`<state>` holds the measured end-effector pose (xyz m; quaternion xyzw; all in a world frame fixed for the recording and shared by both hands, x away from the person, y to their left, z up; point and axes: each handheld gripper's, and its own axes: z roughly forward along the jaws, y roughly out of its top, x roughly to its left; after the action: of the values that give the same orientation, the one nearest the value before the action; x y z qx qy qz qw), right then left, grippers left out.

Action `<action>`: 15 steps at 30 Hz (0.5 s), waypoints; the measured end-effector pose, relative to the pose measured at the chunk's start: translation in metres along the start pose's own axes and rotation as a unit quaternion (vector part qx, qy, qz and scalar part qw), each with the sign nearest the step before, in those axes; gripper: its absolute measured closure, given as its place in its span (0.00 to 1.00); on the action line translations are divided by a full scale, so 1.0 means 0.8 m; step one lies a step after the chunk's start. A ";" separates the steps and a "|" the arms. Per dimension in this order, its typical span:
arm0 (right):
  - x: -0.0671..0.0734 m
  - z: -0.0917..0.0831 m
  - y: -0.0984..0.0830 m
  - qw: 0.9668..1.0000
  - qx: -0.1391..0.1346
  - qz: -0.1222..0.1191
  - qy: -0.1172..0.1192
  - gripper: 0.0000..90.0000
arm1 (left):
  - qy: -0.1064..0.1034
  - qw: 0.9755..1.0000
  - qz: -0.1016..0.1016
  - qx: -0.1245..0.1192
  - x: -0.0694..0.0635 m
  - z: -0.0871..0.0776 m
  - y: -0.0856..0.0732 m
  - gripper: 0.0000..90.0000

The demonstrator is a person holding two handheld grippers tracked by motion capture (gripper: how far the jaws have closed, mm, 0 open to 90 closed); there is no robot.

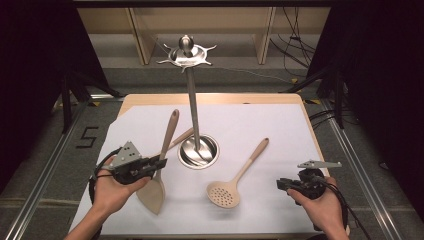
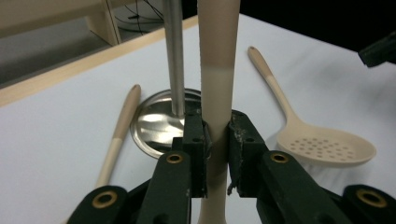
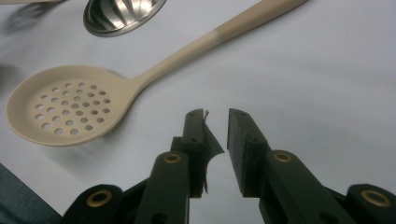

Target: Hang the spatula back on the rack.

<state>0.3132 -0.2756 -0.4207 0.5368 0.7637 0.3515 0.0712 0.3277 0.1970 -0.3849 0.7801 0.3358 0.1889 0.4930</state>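
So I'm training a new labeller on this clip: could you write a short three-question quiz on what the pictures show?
1. True or false: the left gripper is shut on the handle of the beige flat-bladed spatula.
2. Which utensil lies on the white sheet nearest the right gripper? A) beige perforated skimmer spoon B) steel ladle C) black whisk
3. Fill in: the third beige utensil handle lies on the table beside the round base of the tall steel ___ stand.

Key: 1 true. 2 A, the beige perforated skimmer spoon; the right gripper's jaws stand open and empty. 3 utensil.
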 end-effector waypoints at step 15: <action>0.000 0.000 0.000 1.000 -0.002 0.000 -0.001 0.86 | 0.013 0.999 -0.010 -0.051 0.023 -0.017 0.017 0.87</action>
<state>0.3134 -0.2754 -0.4206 0.5373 0.7629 0.3521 0.0730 0.3368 0.2148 -0.3674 0.7479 0.3402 0.2110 0.5294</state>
